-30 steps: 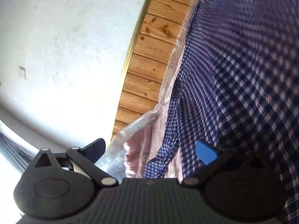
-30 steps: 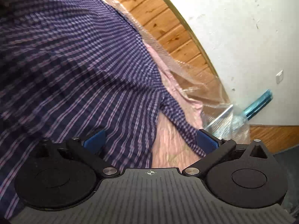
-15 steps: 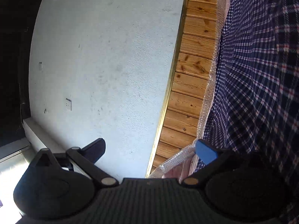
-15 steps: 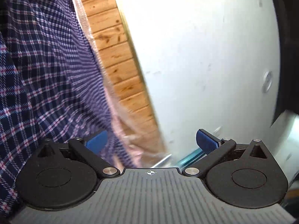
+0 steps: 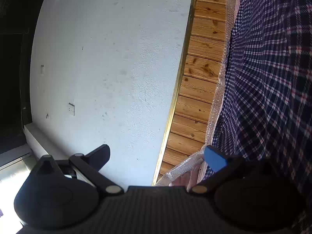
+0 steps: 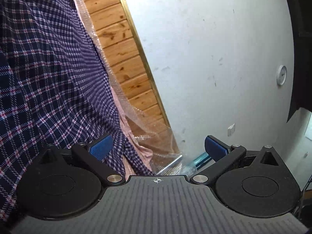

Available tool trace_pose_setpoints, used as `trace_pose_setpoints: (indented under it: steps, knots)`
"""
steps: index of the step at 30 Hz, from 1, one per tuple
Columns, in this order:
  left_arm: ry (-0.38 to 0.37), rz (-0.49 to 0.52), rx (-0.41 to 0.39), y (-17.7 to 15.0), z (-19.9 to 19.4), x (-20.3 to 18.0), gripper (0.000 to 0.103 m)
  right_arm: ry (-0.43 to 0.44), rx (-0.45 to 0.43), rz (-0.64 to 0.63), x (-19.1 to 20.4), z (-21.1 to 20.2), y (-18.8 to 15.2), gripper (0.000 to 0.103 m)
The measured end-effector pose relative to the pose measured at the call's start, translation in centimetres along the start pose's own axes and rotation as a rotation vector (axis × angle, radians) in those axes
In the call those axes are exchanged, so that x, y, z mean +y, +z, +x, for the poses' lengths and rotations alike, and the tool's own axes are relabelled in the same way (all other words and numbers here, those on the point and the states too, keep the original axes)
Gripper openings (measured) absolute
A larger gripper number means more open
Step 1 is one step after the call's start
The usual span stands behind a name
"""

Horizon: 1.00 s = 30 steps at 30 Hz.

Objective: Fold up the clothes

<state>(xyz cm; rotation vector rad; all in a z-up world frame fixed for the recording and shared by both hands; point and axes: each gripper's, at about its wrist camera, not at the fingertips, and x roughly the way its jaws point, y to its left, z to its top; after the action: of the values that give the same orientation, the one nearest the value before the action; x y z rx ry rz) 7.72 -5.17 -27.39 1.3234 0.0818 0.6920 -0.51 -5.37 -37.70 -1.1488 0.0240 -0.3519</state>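
Observation:
A navy plaid shirt (image 5: 273,81) fills the right side of the left wrist view and the left side of the right wrist view (image 6: 44,74). It lies spread over a pink cloth (image 6: 132,146) on a surface wrapped in bubble film. My left gripper (image 5: 158,156) is open, tilted toward the wall, with its right blue pad (image 5: 214,158) at the shirt's edge and nothing between the fingers. My right gripper (image 6: 158,146) is open too; its left pad (image 6: 100,147) rests against the shirt's fabric, its right pad (image 6: 214,148) is out in the air.
A white wall (image 5: 109,68) with a socket (image 5: 71,109) and a round clock (image 6: 281,75) stands behind wooden panelling (image 5: 200,81). Bubble film (image 6: 159,148) hangs off the surface's edge. A dark doorway (image 5: 11,78) is at far left.
Both grippers have swung up and outward from over the shirt toward the wall; the shirt now sits at the inner edge of each view. Both stayed open.

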Motion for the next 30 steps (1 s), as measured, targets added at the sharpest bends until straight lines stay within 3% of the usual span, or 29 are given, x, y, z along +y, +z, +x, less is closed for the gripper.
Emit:
trace_pose_setpoints:
  steps: [15,20,26,28,30]
  knots:
    - [0.001,0.0,0.002,-0.5,0.3,-1.2,0.103,0.007,-0.01,0.002,-0.8,-0.2,-0.4,0.102]
    - [0.012,0.048,0.0,-0.4,0.2,-1.9,0.103,0.01,-0.014,0.003,-1.3,-0.4,-0.7,0.102]
    - [-0.006,0.069,-0.046,-0.5,-0.1,-1.9,0.103,0.014,-0.027,-0.001,-2.0,-0.6,-1.2,0.102]
    - [-0.018,0.078,-0.056,-0.6,0.0,-1.8,0.103,0.062,0.009,0.0,-2.6,0.1,-1.0,0.101]
    - [-0.03,0.087,-0.066,-0.6,0.1,-1.7,0.103,0.215,0.159,0.03,-4.6,2.0,0.1,0.101]
